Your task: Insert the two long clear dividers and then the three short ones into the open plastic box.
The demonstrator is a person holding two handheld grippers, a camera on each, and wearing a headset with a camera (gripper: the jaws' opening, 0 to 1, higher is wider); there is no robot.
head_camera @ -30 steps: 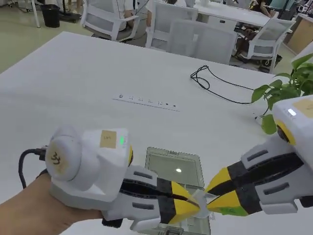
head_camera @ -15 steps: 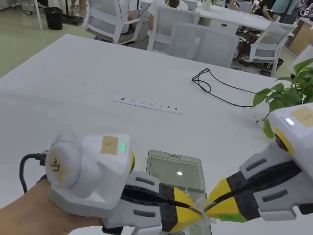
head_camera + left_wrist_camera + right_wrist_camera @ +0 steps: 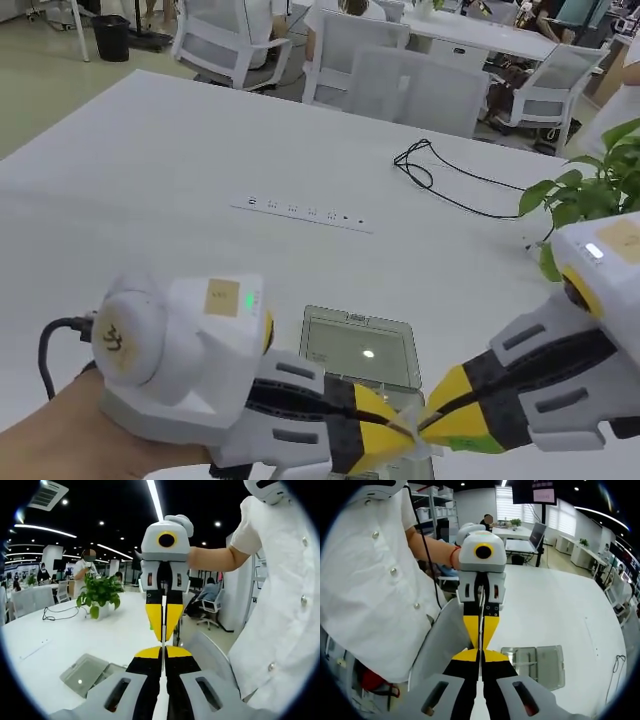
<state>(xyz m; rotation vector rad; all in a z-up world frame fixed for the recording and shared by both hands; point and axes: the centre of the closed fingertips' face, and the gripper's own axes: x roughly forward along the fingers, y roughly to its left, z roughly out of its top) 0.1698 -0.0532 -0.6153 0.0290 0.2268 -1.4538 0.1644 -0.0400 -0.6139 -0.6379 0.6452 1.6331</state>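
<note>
Low in the head view, my left gripper (image 3: 396,432) and my right gripper (image 3: 430,424) meet tip to tip above the table. A small clear divider (image 3: 412,445) is pinched where the yellow tips touch, and both grippers are shut on it. In the left gripper view my left gripper (image 3: 162,651) points at the right gripper (image 3: 162,634), with the divider edge-on as a thin line. The right gripper view shows my right gripper (image 3: 481,653) facing the left gripper (image 3: 481,641). The open clear plastic box (image 3: 358,345) lies flat just beyond the tips, and its near half is hidden by them.
A white power strip (image 3: 305,213) lies mid-table. A black cable (image 3: 440,172) loops at the back right beside a green plant (image 3: 590,190). White chairs (image 3: 400,85) line the far edge. The box (image 3: 85,672) (image 3: 540,665) sits below both grippers.
The two grippers have drawn a little closer, so their yellow tips now touch over the divider. The head camera has shifted slightly.
</note>
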